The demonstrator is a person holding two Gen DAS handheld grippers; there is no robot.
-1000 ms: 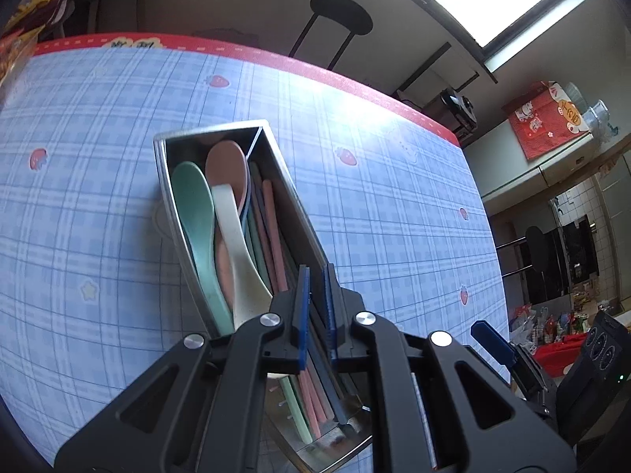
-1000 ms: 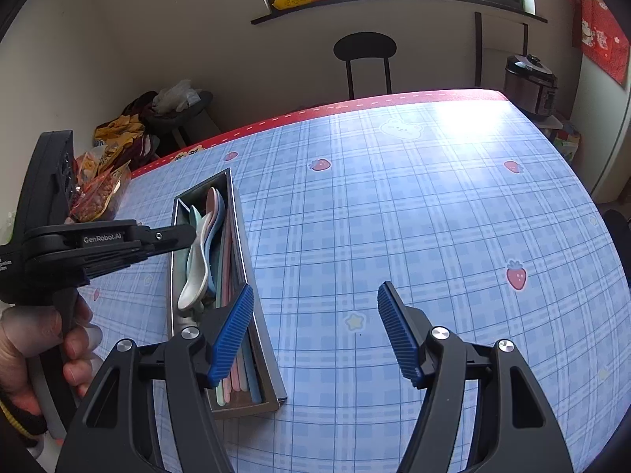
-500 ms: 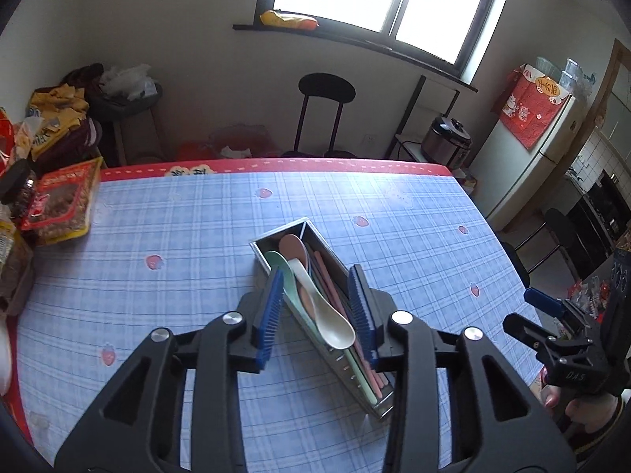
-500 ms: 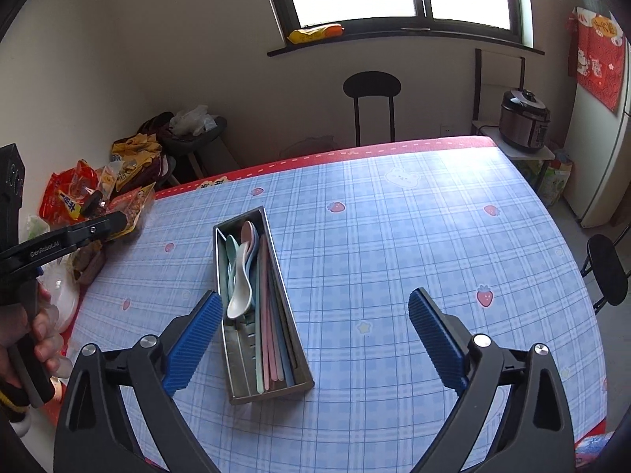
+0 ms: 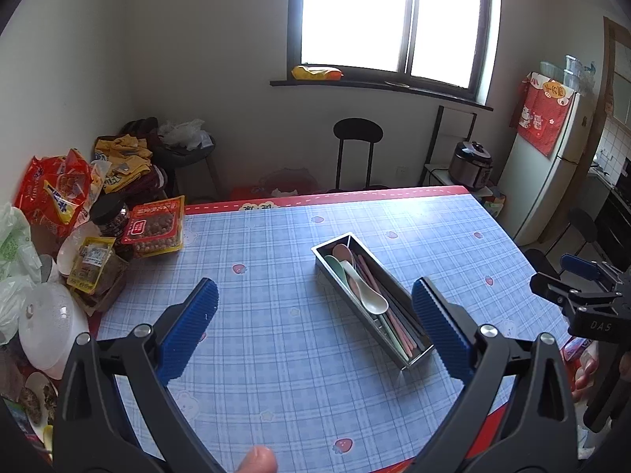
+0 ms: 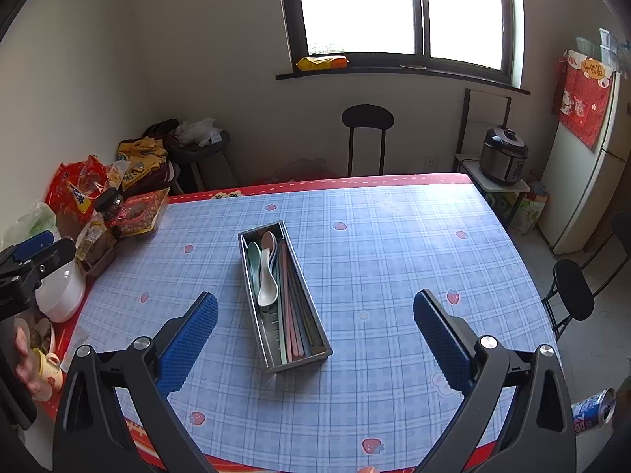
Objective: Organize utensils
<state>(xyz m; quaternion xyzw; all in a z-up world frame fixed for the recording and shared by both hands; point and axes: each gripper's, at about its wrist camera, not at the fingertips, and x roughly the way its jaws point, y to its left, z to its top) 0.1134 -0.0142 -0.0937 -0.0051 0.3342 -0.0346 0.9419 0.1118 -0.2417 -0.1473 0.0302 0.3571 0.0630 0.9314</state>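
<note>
A steel utensil tray [image 5: 347, 299] lies slantwise on the blue checked tablecloth. In it are a white spoon [image 5: 370, 299], a green spoon [image 5: 335, 266], a pink spoon [image 5: 342, 252] and several coloured chopsticks [image 5: 394, 323]. My left gripper [image 5: 314, 287] hovers high above the table, its jaws opening wide with nothing between them. My right gripper [image 6: 315, 295] is also high over the table and open, holding nothing. From there the tray [image 6: 254, 315] runs lengthwise with the white spoon [image 6: 268, 291] on top and the chopsticks [image 6: 294, 315] beside it.
Snack packets [image 5: 154, 228], a dark jar [image 5: 112, 216] and a white lidded bowl [image 5: 51, 327] crowd the table's left edge. A black chair [image 5: 357, 134] stands behind the table. A rice cooker [image 6: 504, 155] and a fridge are at the right. A drink can [image 6: 593, 410] shows at the lower right.
Both grippers have risen and drawn back from the tray. The left jaws went from shut to wide open. The right jaws spread wider. The tray looks smaller and farther away.
</note>
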